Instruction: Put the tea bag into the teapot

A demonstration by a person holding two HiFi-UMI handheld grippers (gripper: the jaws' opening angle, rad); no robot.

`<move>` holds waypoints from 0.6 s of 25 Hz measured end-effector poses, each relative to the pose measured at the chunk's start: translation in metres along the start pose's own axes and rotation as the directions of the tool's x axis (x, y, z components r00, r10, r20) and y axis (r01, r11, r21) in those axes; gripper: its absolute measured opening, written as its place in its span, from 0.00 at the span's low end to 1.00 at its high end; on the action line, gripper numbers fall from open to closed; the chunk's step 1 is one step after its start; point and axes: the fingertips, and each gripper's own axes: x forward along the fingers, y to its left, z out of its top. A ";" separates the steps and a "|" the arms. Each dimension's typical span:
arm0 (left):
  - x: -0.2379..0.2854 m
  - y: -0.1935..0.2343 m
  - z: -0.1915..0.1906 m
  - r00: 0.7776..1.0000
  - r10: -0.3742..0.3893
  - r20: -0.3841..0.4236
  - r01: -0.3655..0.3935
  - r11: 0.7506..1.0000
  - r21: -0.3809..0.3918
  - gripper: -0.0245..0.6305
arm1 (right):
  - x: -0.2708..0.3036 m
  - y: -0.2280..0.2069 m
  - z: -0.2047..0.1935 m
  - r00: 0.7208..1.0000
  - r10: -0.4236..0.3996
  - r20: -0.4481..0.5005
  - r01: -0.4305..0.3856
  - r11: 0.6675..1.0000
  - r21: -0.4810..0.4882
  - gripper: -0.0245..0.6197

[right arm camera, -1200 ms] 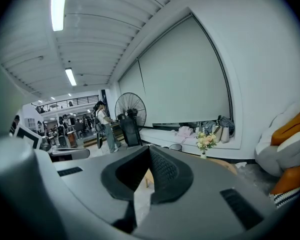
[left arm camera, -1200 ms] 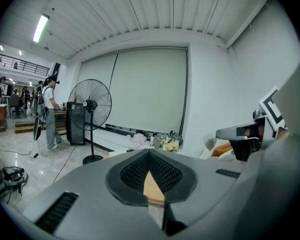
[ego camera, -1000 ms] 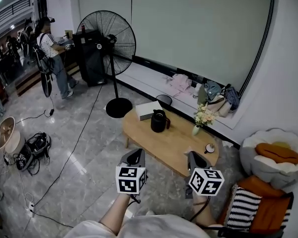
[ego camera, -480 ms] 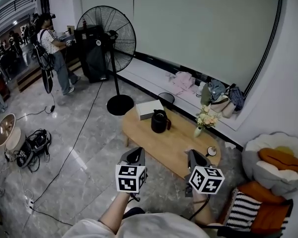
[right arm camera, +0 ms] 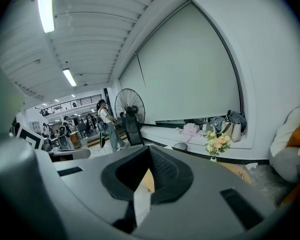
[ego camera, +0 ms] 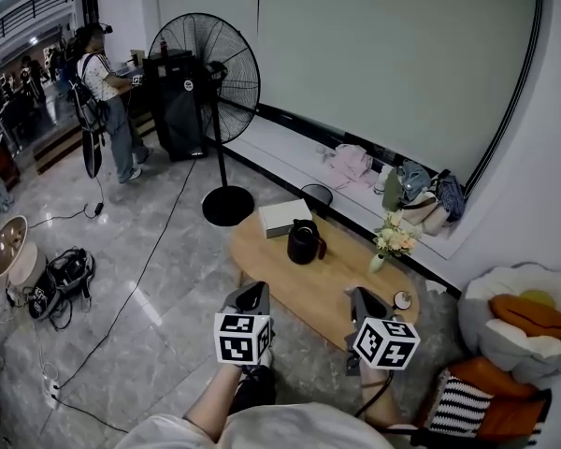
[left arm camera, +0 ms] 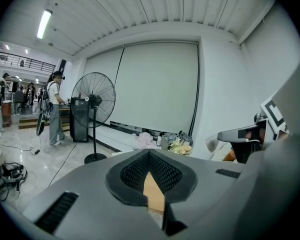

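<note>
Head view: black teapot [ego camera: 304, 242] stands upright on oval wooden table [ego camera: 335, 281].

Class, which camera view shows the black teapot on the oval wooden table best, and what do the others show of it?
The head view: the black teapot stands whole and unblocked on the oval wooden table. Neither gripper view shows it: the left hand-held gripper and right hand-held gripper block the tabletop there.

Small round item [ego camera: 401, 299] on the table [ego camera: 299, 283] was too small to identify. Teapot [ego camera: 303, 242] mouth could not be read (dark on dark). In the left gripper view, the body of the left gripper [left arm camera: 149, 154] hid nearly all the table.
</note>
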 end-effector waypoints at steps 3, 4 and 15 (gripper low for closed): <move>0.019 0.005 0.010 1.000 -0.015 0.014 0.014 1.000 0.009 0.06 | 0.016 -0.004 0.011 1.000 -0.008 0.014 0.008 1.000 -0.009 0.09; 0.026 0.008 0.014 1.000 -0.018 0.019 0.018 1.000 0.010 0.06 | 0.022 -0.005 0.015 1.000 -0.011 0.018 0.012 1.000 -0.011 0.09; 0.094 0.042 0.045 0.999 -0.047 0.025 0.048 0.998 -0.033 0.06 | 0.078 -0.010 0.048 0.999 -0.052 0.010 0.052 0.997 -0.048 0.09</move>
